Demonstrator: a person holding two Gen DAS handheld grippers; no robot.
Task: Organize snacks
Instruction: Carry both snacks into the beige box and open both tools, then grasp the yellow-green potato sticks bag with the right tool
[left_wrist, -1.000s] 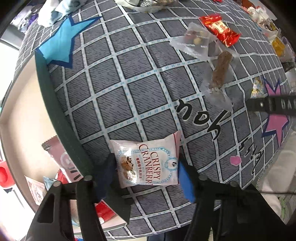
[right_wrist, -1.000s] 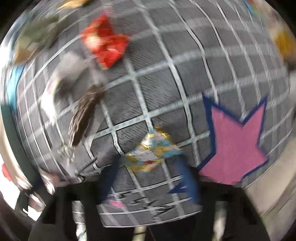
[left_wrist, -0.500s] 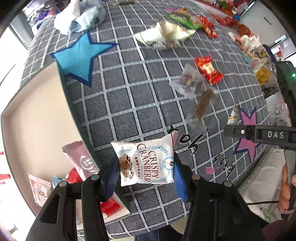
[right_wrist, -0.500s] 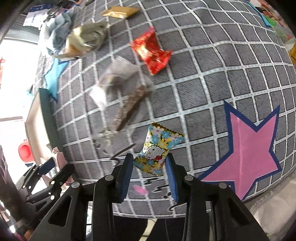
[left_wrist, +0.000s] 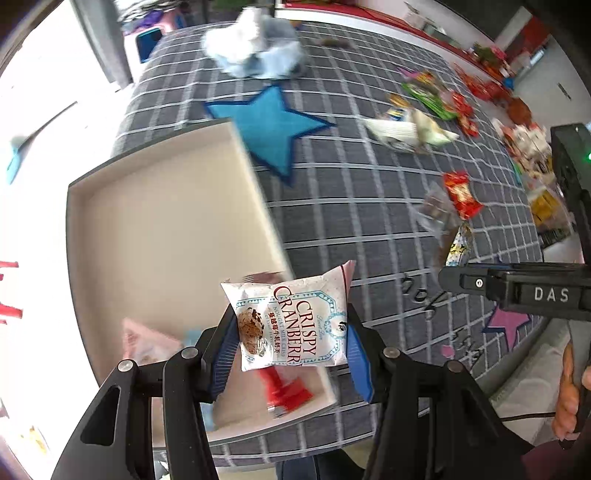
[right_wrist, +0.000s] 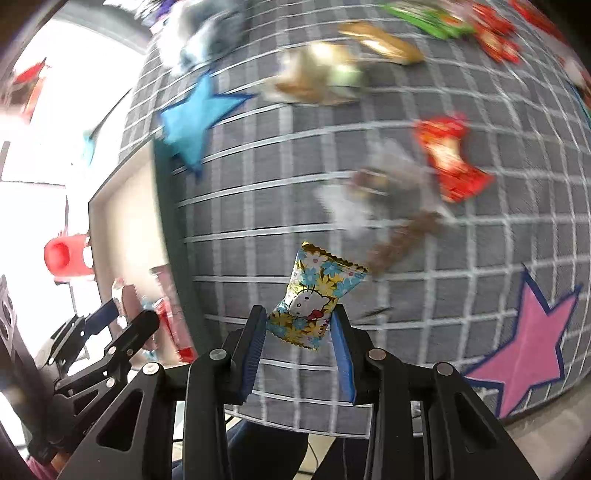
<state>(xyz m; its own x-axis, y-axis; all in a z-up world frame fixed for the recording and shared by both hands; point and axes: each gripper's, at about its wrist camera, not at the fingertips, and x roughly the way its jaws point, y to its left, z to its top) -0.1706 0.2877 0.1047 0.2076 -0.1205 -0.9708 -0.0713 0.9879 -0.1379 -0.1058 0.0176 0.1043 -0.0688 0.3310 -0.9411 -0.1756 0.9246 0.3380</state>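
My left gripper (left_wrist: 290, 343) is shut on a white Crispy Cranberry packet (left_wrist: 291, 326) and holds it in the air above the near right edge of a beige tray (left_wrist: 162, 229). The tray holds a red packet (left_wrist: 286, 391) and a pink packet (left_wrist: 147, 343). My right gripper (right_wrist: 299, 334) is shut on a flowered Hello Kitty candy packet (right_wrist: 314, 295), lifted off the grey checked cloth (right_wrist: 295, 192). That packet (left_wrist: 458, 245) and the right gripper's body (left_wrist: 517, 291) also show in the left wrist view. The tray (right_wrist: 122, 221) lies to the left in the right wrist view.
Loose snacks lie on the cloth: a red packet (right_wrist: 448, 162), a clear packet (right_wrist: 373, 184), a brown bar (right_wrist: 402, 240), green and gold packets at the far side. A crumpled pale cloth (left_wrist: 255, 48) lies at the far end. A red stool (right_wrist: 64, 256) stands beyond the tray.
Both grippers have lifted their packets higher off the cloth. My left gripper has swung left, so the cranberry packet now hangs over the tray's edge.
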